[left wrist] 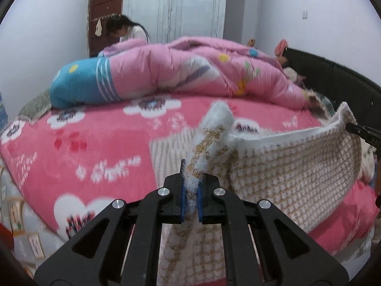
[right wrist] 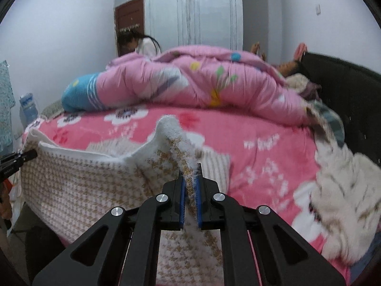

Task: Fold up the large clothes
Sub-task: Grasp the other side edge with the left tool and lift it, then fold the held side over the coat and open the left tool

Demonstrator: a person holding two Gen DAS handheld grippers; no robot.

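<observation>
Item under handling: one knitted garment (left wrist: 293,166), tan-and-white houndstooth outside, fluffy white lining inside. Its upper edge is raised and stretched between two pinched corners, the white lining showing along that edge. Below the edge the fabric hangs as a panel over the near side of the bed. A further ribbed portion lies flat on the pink floral bed cover (left wrist: 71,157) beyond it. The fabric appears motion-blurred.

We see a bed (left wrist: 71,147) under a pink floral blanket (right wrist: 273,147), a rumpled pink quilt (left wrist: 190,71) lying across it, a dark headboard (right wrist: 345,95), a brown door (left wrist: 104,12) and a white wardrobe (right wrist: 202,12).
</observation>
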